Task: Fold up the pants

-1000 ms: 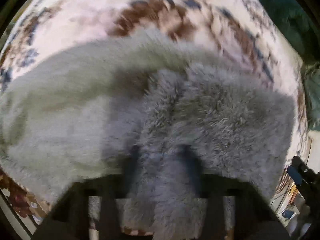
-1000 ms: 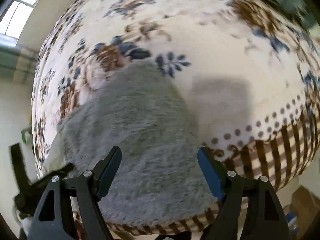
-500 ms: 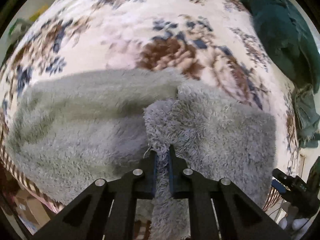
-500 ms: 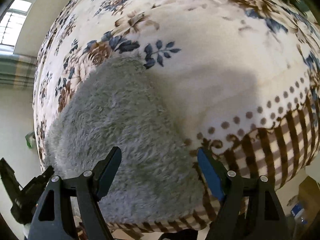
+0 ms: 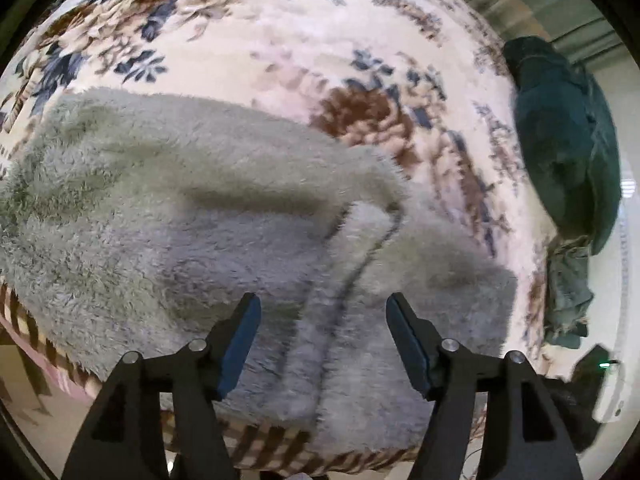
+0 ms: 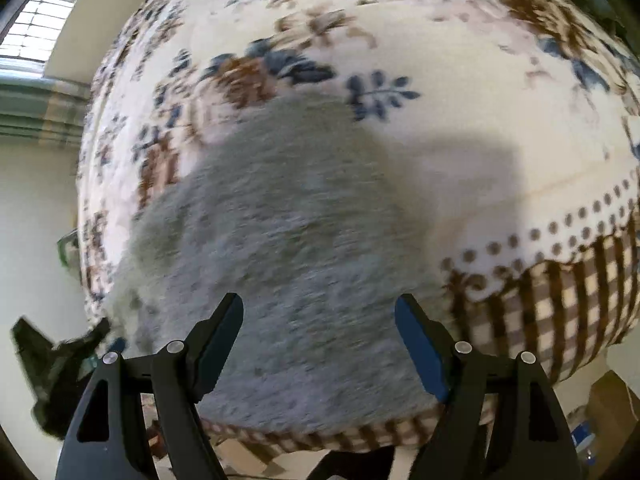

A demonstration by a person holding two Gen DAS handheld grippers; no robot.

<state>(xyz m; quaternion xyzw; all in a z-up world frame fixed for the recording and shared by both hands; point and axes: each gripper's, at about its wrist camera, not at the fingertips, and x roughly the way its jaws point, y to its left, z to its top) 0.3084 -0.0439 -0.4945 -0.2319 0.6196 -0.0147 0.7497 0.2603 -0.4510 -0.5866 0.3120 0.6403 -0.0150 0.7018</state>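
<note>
Now both claws wide over pants.

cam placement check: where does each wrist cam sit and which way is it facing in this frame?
Left wrist: on the left gripper, looking forward and down at the fluffy grey pants on the floral blanket; a dark green garment far right. Own open fingers show.
Right wrist: on the right gripper, looking down at the same pants near the blanket's checked border. Own open fingers show.
Shared: pants, blanket.
</note>
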